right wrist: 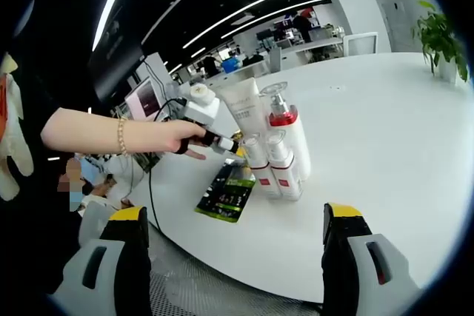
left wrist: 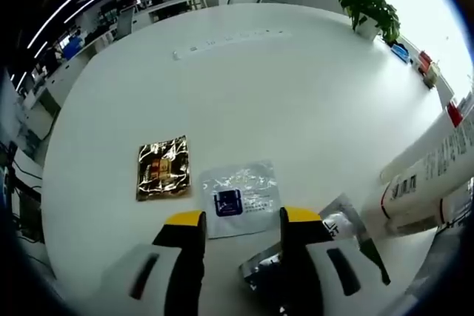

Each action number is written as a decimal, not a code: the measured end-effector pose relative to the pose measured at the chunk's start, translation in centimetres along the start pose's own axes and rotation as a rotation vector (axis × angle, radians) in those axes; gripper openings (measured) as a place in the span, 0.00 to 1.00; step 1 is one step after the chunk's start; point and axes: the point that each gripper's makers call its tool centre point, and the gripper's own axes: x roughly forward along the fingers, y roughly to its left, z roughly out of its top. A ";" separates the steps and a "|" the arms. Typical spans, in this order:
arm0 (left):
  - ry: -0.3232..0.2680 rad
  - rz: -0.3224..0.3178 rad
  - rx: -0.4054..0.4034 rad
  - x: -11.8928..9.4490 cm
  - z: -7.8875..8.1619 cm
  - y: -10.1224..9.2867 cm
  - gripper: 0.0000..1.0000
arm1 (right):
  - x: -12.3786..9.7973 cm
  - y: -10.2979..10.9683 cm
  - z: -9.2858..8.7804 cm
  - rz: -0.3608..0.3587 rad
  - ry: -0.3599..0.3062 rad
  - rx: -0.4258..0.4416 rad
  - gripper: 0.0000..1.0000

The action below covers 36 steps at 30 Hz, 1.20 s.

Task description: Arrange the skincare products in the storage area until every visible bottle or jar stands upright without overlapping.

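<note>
Skincare bottles (right wrist: 278,153) stand upright in a tight cluster on the white table (right wrist: 385,131), with a tall tube (right wrist: 243,105) behind them and a dark green sachet (right wrist: 229,192) lying flat beside. Left gripper (left wrist: 241,221): jaws parted wide, empty, above a clear sachet (left wrist: 238,196); a gold sachet (left wrist: 163,168) lies just beside it. Right gripper (right wrist: 235,216): jaws parted wide, empty. A potted plant (left wrist: 370,9) stands at the table's far edge. Ceiling light strips (right wrist: 244,9) and office desks (left wrist: 159,5) fill the background.
</note>
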 end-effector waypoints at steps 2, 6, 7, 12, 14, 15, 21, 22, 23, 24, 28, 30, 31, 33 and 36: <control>-0.002 0.002 0.000 0.0 0.0 0.1 0.38 | 0.0 0.0 0.0 -0.001 0.001 0.000 0.97; -0.017 0.003 -0.009 0.0 0.2 0.3 0.38 | 0.0 0.0 0.0 -0.001 0.002 0.000 0.97; -0.022 0.004 -0.008 -0.1 0.2 0.4 0.38 | 0.0 0.0 0.0 0.000 0.001 0.000 0.97; -0.055 -0.003 -0.007 -0.8 0.4 0.7 0.38 | 0.1 0.1 0.0 0.005 0.001 -0.003 0.97; -0.079 -0.015 -0.010 -1.2 0.7 0.5 0.38 | 0.1 0.2 0.0 0.008 0.002 -0.006 0.97; -0.085 -0.016 -0.009 -1.4 0.7 0.5 0.38 | 0.1 0.2 0.0 0.009 0.001 -0.006 0.97; -0.127 -0.021 -0.022 -2.4 0.4 0.5 0.38 | 0.1 0.5 0.2 0.011 -0.003 -0.015 0.96; -0.131 -0.022 -0.020 -2.5 0.4 0.5 0.38 | 0.1 0.5 0.2 0.009 -0.005 -0.016 0.96; -0.134 -0.022 -0.019 -2.6 0.3 0.4 0.38 | 0.0 0.5 0.3 0.008 -0.010 -0.017 0.96; -0.140 -0.022 -0.014 -2.6 0.3 0.4 0.38 | 0.0 0.5 0.3 0.009 -0.012 -0.016 0.96; -0.161 -0.026 -0.023 -4.0 -0.4 0.3 0.38 | 0.0 0.6 0.4 0.011 -0.017 -0.022 0.96; -0.180 -0.025 -0.022 -4.8 -0.6 0.1 0.38 | 0.0 0.6 0.4 0.015 -0.017 -0.027 0.96; -0.185 -0.026 -0.021 -4.9 -0.6 0.1 0.38 | 0.0 0.7 0.4 0.018 -0.018 -0.030 0.96; -0.205 -0.028 -0.011 -5.9 -0.5 -0.1 0.38 | 0.0 0.8 0.4 0.022 -0.017 -0.033 0.96; -0.235 -0.031 -0.006 -6.9 -0.5 -0.4 0.38 | 0.0 0.9 0.4 0.027 -0.019 -0.038 0.96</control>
